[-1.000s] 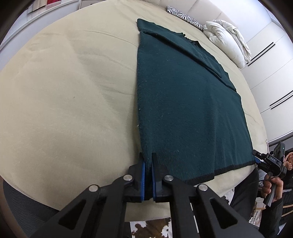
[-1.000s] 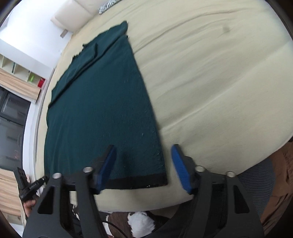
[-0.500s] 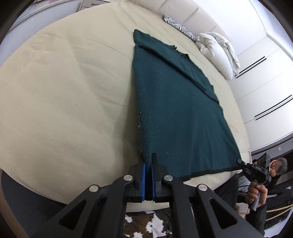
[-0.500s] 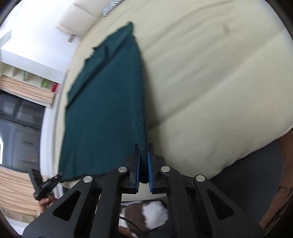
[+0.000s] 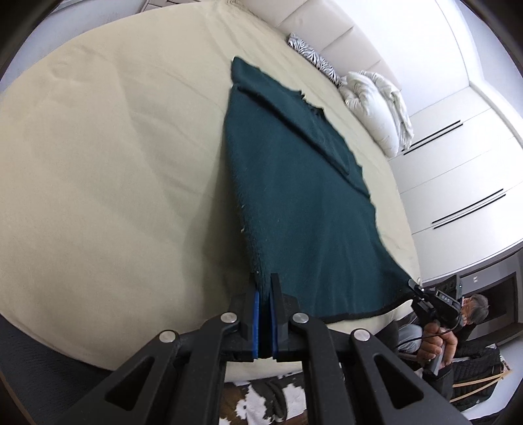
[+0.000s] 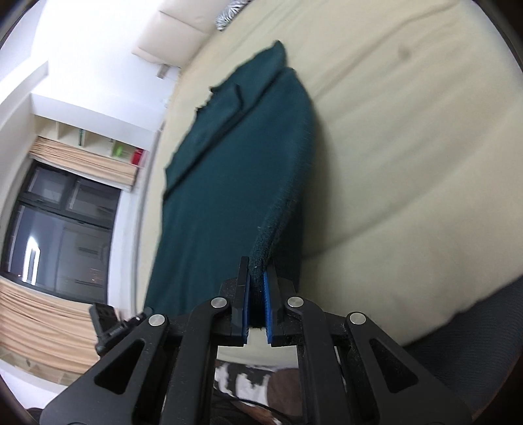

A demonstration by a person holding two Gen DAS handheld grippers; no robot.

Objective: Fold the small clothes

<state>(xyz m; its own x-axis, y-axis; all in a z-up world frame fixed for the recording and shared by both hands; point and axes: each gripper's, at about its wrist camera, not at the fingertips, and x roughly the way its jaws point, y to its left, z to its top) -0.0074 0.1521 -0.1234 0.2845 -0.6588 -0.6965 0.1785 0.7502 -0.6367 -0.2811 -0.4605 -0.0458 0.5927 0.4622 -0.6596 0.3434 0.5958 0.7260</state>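
I have the dark green garment (image 5: 294,202) by both near hem corners: my left gripper (image 5: 265,300) is pinched tight on one, my right gripper (image 6: 256,284) clamped on the other, that edge lifted off the cream bed (image 5: 98,163). The far end lies flat. I judge this the lengthwise fold; next I must carry both corners forward evenly, keeping the hem taut.

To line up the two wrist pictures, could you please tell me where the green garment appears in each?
Left wrist: the garment runs from centre to lower right, its near corner shut in the left gripper.
Right wrist: the garment fills the centre-left, its near corner shut in the right gripper.
Shared landmark: the zebra pillow at the bed's far end.
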